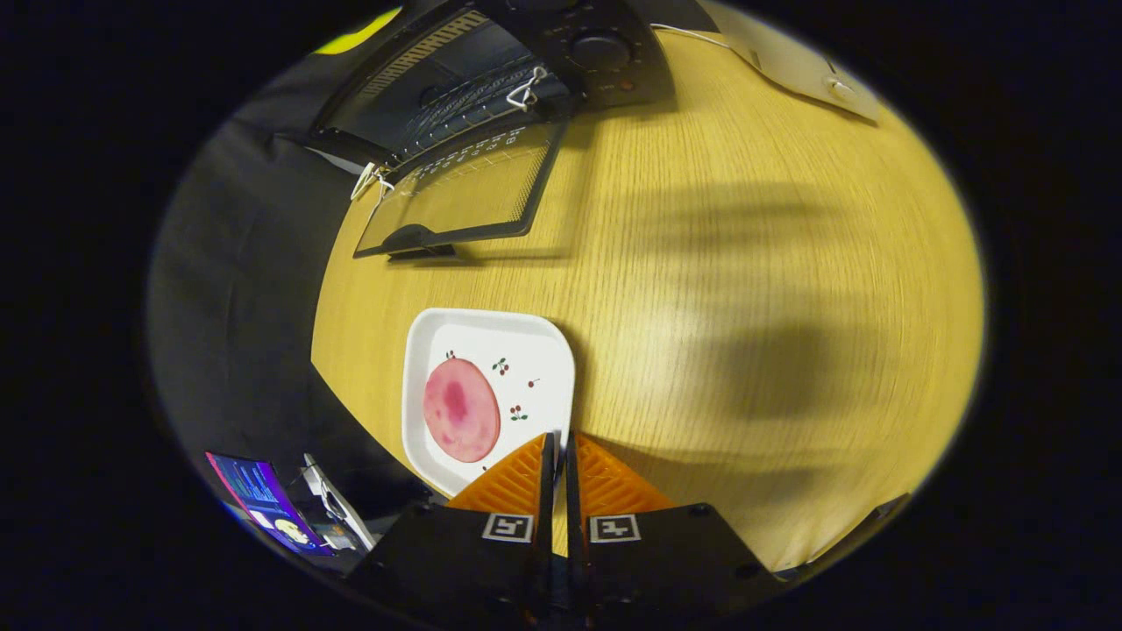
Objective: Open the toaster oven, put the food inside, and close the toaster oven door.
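One pink slice [461, 410] on plate [526, 337]; claw [556, 438] closed, empty.

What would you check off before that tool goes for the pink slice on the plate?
1. Toaster oven door open: ok, it lies folded down onto the table.
2. Food in place: ok, the pink slice lies flat on the white plate.
3. Tool ready to grasp: not ok, its fingers are shut with nothing between them.
4. Tool lined up: not ok, the slice sits ahead and off to one side of the fingertips.
5. Room inside the oven: cannot tell, the inside is dark.
6. Path from plate to door: ok, bare wood lies between them.
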A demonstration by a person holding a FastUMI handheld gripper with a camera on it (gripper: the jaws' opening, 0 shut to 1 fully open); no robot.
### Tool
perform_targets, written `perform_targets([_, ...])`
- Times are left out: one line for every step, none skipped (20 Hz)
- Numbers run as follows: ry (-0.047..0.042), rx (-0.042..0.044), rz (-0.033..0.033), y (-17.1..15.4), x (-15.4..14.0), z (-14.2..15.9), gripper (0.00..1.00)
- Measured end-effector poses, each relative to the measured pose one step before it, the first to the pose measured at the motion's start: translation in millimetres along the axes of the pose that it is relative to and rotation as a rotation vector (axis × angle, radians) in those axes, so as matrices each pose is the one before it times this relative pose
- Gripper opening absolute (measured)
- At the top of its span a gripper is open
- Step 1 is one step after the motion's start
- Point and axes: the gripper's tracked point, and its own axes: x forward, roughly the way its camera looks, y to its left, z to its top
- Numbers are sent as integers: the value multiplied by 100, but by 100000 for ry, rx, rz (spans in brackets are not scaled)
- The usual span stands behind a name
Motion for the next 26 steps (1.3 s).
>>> perform_targets([606,-275,587,51,-253,-74,8])
perform_targets([598,-1501,92,-59,452,-155,8])
perform_targets([-2061,3372,-177,113,-321,514,8])
perform_targets([900,56,1186,137,183,-258,2])
perform_targets([-446,-1054,108,62,-33,14,2])
perform_targets([250,-699,665,75,-99,-240,2])
perform_targets([-498,665,1658,343,-49,-378,2])
perform_targets([-292,1821,2496,493,-249,-291,2])
perform_targets([-432,2108,2036,380,19,-236,2])
perform_targets([-815,2060,1226,293,-6,-124,2])
perform_targets([-918,1784,970,253,-73,-139,2])
perform_targets([-1065,1820,1209,313,-70,-134,2])
perform_targets([-1142,2044,1429,369,34,-198,2])
perform_targets([-857,1861,1832,476,-88,-184,2])
perform_targets([-1377,1948,1619,484,67,-178,2])
perform_targets([-1191,1857,1766,566,-34,-160,2])
perform_targets([-1406,1797,1783,577,102,-200,2])
perform_targets([-1427,1478,1435,529,-15,-170,2])
perform_targets([-1511,1536,1212,588,92,-195,2])
perform_targets([-1765,1559,1016,604,90,-60,2])
perform_targets([-1888,1491,941,571,60,-121,2])
perform_targets([-2493,1411,820,584,58,71,2])
perform_targets([-2311,1447,994,665,164,-50,2])
perform_targets([-2484,1703,936,628,151,32,2])
perform_targets([-2387,1503,1065,638,25,-104,2])
perform_targets([-2679,1660,653,567,111,32,2])
